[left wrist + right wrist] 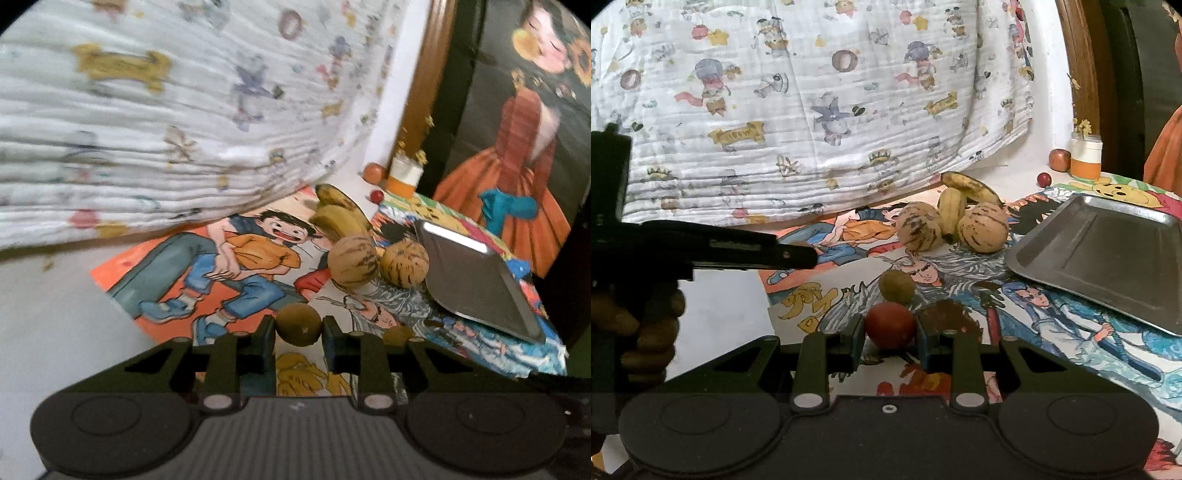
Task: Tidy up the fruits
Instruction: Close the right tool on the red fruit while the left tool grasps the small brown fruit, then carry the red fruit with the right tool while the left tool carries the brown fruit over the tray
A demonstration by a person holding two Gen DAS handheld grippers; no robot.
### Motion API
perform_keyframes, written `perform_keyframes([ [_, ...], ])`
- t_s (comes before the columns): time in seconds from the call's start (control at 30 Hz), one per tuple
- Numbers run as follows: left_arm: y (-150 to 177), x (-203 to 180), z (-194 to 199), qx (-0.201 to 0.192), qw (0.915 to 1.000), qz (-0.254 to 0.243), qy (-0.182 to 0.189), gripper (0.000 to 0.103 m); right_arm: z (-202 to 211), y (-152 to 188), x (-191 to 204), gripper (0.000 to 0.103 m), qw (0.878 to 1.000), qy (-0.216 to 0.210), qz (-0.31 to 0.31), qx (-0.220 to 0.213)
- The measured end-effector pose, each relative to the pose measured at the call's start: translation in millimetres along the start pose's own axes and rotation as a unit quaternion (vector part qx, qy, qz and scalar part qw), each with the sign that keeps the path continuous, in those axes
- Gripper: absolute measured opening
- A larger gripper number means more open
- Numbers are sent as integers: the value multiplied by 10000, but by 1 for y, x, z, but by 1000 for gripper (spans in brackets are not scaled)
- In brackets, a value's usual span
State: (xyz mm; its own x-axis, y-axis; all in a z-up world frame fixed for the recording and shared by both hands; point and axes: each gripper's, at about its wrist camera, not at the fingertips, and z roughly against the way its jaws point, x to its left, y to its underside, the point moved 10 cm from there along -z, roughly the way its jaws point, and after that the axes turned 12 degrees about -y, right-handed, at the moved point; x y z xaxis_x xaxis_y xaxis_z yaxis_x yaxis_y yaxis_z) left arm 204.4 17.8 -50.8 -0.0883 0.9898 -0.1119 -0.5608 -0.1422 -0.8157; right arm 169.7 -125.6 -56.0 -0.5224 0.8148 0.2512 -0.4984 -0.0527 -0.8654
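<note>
Left wrist view: left gripper (298,328) has both fingers closed against the sides of a small olive-brown round fruit (298,325), which sits between the pads above the cartoon-printed sheets (236,269) covering the surface. Beyond it, two tan melons with dark streaks (352,264) lie side by side, touching or nearly so; behind them, a bunch of spotted yellow bananas (338,212). Steel tray (476,280) lies to the right of the melons, near edge raised (it appears tilted, though lens distortion makes this uncertain). Farther back by the wall: a reddish apple (375,172), a small red round fruit (376,195), and an orange-and-white jar (402,177). White printed cloth (166,110) fills the upper left; a painting of a figure in an orange dress (517,166) stands at right.

Right wrist view: right gripper (890,332) is clamped narrowly on a red round fruit (890,325), fingers touching both sides. Just beyond it rests the olive-brown fruit (897,287) on the sheets (960,273); whether it touches the red one cannot be told. The left gripper (798,254) enters from the left, seen side-on, its finger state unreadable here; the hand (646,325) holding it shows at lower left. Melons (919,230), bananas (967,186), tray (1108,251), apple (1059,159), small red fruit (1043,179) and jar (1086,158) all appear beyond, the tray holding nothing
</note>
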Motion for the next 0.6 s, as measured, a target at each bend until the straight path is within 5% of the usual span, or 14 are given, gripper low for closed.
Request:
perform_keyframes([
  [0.6,-15,-21,44,-337,9985,56,-424,30,34,-31,-26,31,9987,-7,-222,-455],
])
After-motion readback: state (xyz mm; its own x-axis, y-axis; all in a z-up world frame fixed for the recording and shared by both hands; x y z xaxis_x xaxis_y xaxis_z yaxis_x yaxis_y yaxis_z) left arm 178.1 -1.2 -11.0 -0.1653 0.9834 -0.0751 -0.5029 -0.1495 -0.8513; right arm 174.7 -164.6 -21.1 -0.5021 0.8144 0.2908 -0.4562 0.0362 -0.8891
